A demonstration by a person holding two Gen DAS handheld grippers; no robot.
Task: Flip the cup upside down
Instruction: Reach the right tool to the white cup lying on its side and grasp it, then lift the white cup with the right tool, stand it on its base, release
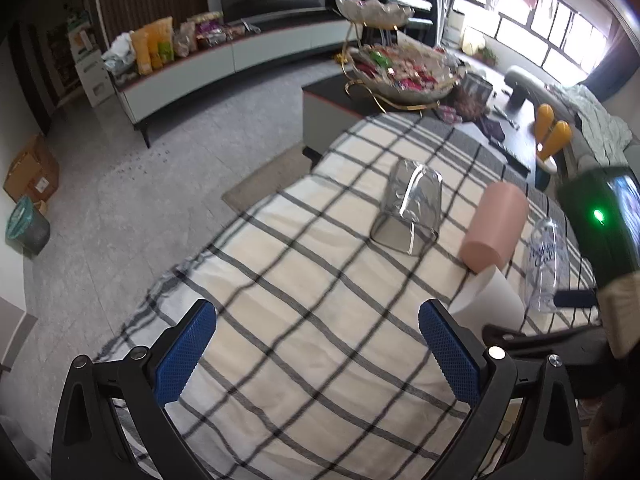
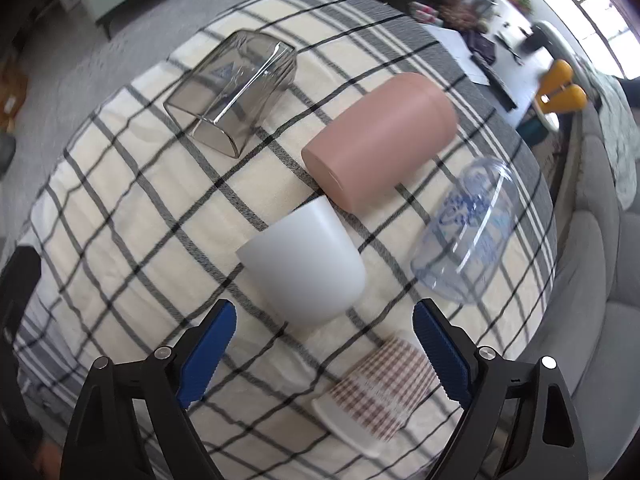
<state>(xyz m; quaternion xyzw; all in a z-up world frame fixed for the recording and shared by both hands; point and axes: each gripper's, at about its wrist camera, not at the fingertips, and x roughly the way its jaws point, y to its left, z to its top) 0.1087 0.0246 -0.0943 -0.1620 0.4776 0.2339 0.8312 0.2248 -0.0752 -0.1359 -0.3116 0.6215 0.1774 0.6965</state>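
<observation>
Several cups stand on a checked tablecloth. A smoky grey glass, a pink cup, a white cup and a clear cup with blue print all look mouth-down. A brown checked paper cup sits tilted between my right fingers, rim toward the camera. My right gripper is open just above the white cup's near side. My left gripper is open and empty over bare cloth, left of the white cup.
A dark coffee table behind holds a tiered snack bowl and two orange bottles. A grey sofa runs along the right. The right gripper's body with a green light shows at the left view's right edge.
</observation>
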